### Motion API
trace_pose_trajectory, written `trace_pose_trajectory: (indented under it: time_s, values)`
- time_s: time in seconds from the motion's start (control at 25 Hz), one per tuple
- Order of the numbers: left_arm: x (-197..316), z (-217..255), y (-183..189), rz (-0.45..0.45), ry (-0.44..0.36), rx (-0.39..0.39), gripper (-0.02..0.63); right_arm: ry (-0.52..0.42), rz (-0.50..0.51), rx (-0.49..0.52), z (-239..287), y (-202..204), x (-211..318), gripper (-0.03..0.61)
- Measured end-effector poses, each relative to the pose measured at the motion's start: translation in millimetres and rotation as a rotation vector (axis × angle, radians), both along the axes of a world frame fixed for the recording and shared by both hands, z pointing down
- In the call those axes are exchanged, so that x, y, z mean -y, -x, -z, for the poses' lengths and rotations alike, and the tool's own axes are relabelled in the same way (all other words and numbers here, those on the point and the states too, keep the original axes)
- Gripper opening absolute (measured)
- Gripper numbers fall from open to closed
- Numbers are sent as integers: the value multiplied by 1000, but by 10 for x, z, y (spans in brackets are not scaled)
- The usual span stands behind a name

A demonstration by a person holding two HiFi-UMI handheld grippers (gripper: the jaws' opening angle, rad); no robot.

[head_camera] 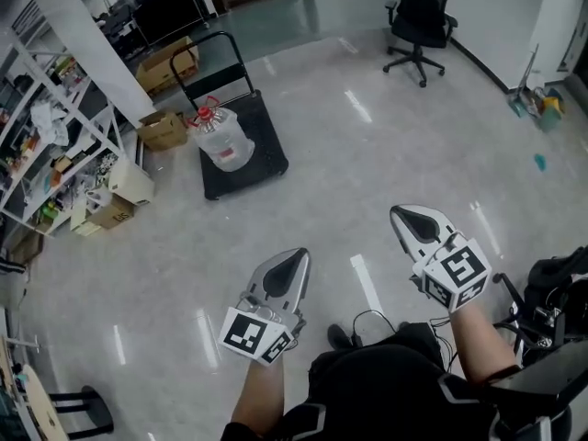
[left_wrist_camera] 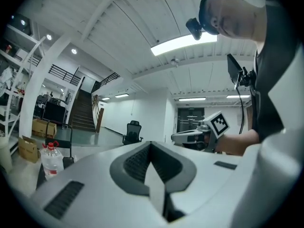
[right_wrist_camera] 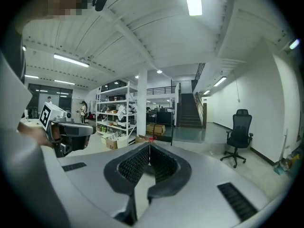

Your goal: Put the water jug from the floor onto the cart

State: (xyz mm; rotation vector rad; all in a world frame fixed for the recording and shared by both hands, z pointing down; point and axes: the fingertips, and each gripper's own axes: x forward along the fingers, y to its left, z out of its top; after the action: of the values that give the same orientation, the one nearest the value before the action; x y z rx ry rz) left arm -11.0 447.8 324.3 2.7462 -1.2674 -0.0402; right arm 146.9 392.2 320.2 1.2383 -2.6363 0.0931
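The clear water jug (head_camera: 225, 136) with a red cap and handle stands upright on the black flat cart (head_camera: 266, 159), towards the end with the push handle, at the upper left of the head view. Both grippers hang low in front of me, well short of the cart. My left gripper (head_camera: 296, 257) is shut with nothing in it, its tips (left_wrist_camera: 151, 144) meeting. My right gripper (head_camera: 401, 212) is also shut and empty, its jaws (right_wrist_camera: 149, 145) closed together. The left gripper view shows the jug (left_wrist_camera: 51, 158) far off at the left. The right gripper view shows only its red cap (right_wrist_camera: 151, 139).
Metal shelves (head_camera: 55, 145) full of goods line the left side, with cardboard boxes (head_camera: 163, 129) on the floor beside the cart. A black office chair (head_camera: 420, 21) stands at the far right. A black bag and cables (head_camera: 556, 297) lie at my right. Grey floor lies between me and the cart.
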Motion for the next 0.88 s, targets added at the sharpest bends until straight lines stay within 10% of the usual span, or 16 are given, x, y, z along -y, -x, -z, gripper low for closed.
trace_pose_trajectory:
  time_s: [0.88]
  values:
    - [-1612,283,-1786,112,65,25,0,3,33,113,118,-1834,-1614,2]
